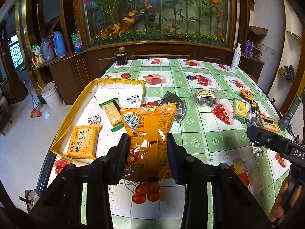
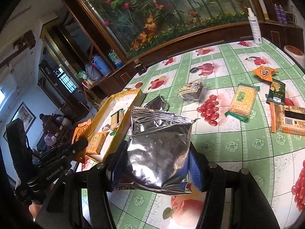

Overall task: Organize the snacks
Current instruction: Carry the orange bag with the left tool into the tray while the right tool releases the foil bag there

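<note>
Holding an orange packet (image 1: pixel 148 133) in my left hand-held gripper (image 1: pixel 148 148) and a silver bag (image 2: pixel 160 148) in my right (image 2: pixel 158 164), both above the counter (image 1: pixel 209 139) near the tray (image 1: pixel 63 126); slick wrappers may be slipping.

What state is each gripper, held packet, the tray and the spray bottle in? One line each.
left gripper: shut on the orange packet
orange packet: held above the table
right gripper: shut on the silver packet
silver packet: held above the table
yellow tray: holds several snacks
spray bottle: upright, capped
</note>
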Available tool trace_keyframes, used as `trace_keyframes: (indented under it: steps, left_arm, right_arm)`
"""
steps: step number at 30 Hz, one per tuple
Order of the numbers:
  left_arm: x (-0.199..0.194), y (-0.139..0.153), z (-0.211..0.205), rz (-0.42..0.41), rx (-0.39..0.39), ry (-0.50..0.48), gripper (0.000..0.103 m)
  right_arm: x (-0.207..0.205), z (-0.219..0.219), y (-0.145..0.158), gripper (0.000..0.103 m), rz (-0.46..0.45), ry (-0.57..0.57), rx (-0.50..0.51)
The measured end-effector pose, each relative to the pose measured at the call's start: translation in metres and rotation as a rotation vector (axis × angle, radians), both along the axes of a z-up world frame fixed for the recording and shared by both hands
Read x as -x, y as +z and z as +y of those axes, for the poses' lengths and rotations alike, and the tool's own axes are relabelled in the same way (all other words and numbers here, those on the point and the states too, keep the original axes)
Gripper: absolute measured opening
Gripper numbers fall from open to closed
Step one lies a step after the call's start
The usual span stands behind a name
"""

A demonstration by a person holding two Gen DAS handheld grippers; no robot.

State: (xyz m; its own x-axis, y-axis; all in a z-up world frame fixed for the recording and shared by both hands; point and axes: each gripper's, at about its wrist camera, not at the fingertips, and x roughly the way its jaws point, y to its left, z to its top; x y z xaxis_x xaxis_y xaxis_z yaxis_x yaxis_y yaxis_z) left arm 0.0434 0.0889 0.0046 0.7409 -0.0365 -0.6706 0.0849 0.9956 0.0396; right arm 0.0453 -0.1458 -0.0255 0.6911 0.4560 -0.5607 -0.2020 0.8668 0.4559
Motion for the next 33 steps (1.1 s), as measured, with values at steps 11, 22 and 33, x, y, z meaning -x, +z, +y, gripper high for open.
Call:
trace_keyframes:
  steps: [11, 22, 33]
  left_arm:
    - [-0.005, -0.003, 0.024, 0.008, 0.03, 0.039, 0.036]
    - [-0.025, -0.007, 0.062, 0.032, 0.089, 0.106, 0.036]
    - [-0.084, -0.027, 0.121, 0.133, 0.245, 0.193, 0.036]
  right_arm:
    - [-0.007, 0.03, 0.002, 0.06, 0.007, 0.052, 0.025]
    - [-0.027, 0.066, 0.004, 0.06, 0.01, 0.123, 0.045]
    - [-0.108, 0.152, 0.012, 0.06, -0.017, 0.238, 0.058]
